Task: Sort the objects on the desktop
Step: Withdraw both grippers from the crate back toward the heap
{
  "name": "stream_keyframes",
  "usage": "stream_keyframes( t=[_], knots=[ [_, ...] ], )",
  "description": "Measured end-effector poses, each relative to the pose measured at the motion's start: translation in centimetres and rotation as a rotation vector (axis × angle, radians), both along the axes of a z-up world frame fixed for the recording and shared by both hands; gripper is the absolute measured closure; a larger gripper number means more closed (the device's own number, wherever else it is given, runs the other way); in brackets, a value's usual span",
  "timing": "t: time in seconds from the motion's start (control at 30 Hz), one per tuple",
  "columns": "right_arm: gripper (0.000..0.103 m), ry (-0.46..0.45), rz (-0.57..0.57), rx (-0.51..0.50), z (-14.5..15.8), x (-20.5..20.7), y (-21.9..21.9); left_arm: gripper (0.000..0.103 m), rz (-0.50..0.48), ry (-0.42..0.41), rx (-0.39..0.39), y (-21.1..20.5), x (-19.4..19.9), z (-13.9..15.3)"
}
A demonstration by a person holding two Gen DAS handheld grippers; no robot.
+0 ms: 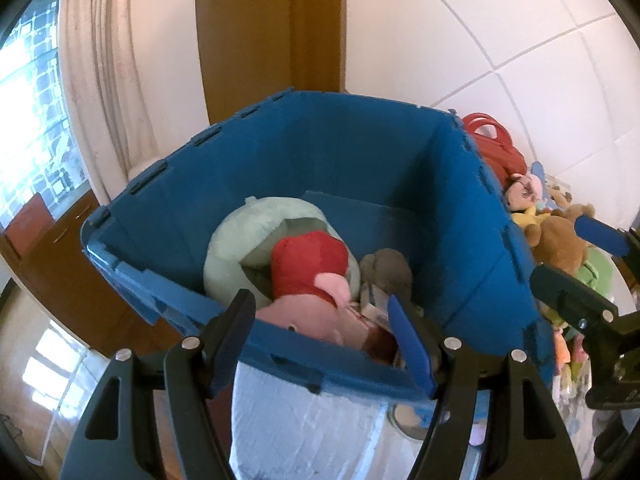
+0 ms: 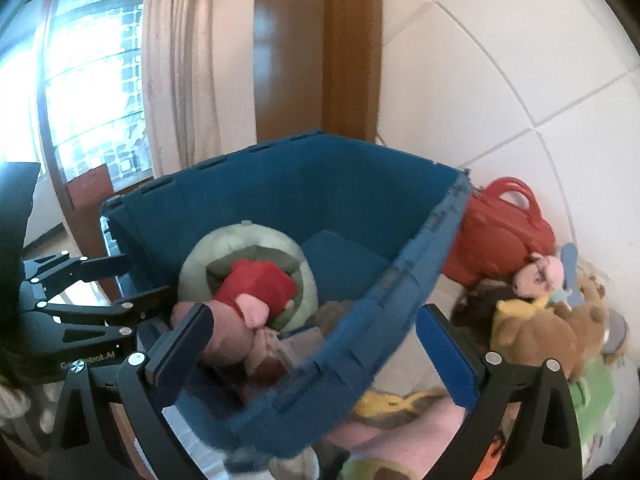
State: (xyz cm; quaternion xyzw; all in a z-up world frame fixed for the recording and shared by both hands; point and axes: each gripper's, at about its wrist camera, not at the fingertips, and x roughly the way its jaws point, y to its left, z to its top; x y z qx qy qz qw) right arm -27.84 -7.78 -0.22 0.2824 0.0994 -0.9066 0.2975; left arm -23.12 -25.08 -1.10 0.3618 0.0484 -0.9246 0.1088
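A blue folding crate [image 1: 360,152] stands in front of both grippers. Inside it lie a pale green ring cushion [image 1: 232,240], a pink plush in a red top [image 1: 308,264] and a grey-brown plush [image 1: 386,268]. My left gripper [image 1: 322,336] is open above the crate's near wall, with nothing pinched. My right gripper [image 2: 314,352] has its jaws wide apart, astride the crate's right wall [image 2: 384,312] without pressing on it. Each gripper shows in the other's view: the right gripper [image 1: 576,256] and the left gripper [image 2: 128,280].
To the right of the crate is a pile: a red handbag [image 2: 500,224], a doll in yellow [image 2: 536,280], a brown teddy bear [image 2: 548,332], and green, yellow and pink plush toys. A white tiled wall stands behind. A curtain and a window are at left.
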Motion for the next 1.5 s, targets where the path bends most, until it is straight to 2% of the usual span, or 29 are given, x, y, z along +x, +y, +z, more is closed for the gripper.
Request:
stream_keyframes(
  t=[0.4, 0.83, 1.17, 1.23, 1.27, 1.3, 1.5],
  knots=[
    [0.0, -0.034, -0.064, -0.019, -1.5, 3.7, 9.7, 0.035, -0.06, 0.017, -0.002, 9.7, 4.3, -1.0],
    [0.0, -0.07, -0.138, -0.02, -3.5, 8.6, 25.4, 0.035, -0.078, -0.008, 0.01, 23.2, 8.4, -3.4],
    [0.0, -0.117, -0.266, -0.044, -5.0, 10.4, 34.8, 0.035, -0.16, -0.048, -0.005, 29.7, 8.6, -4.6],
    [0.0, -0.118, -0.307, -0.05, -5.1, 10.4, 36.4, 0.021, -0.184, -0.043, -0.011, 30.6, 7.8, -4.9],
    [0.0, -0.117, -0.328, -0.051, -5.2, 10.4, 37.1, 0.011, -0.196, -0.037, -0.014, 31.1, 7.4, -5.0],
    [0.0, -0.117, -0.351, -0.049, -5.3, 10.3, 37.9, 0.007, -0.207, -0.03, -0.015, 31.5, 7.0, -5.1],
    [0.0, -0.123, -0.52, 0.004, -5.9, 9.0, 42.3, 0.007, -0.306, -0.033, 0.01, 34.2, 3.5, -6.1]
  ],
)
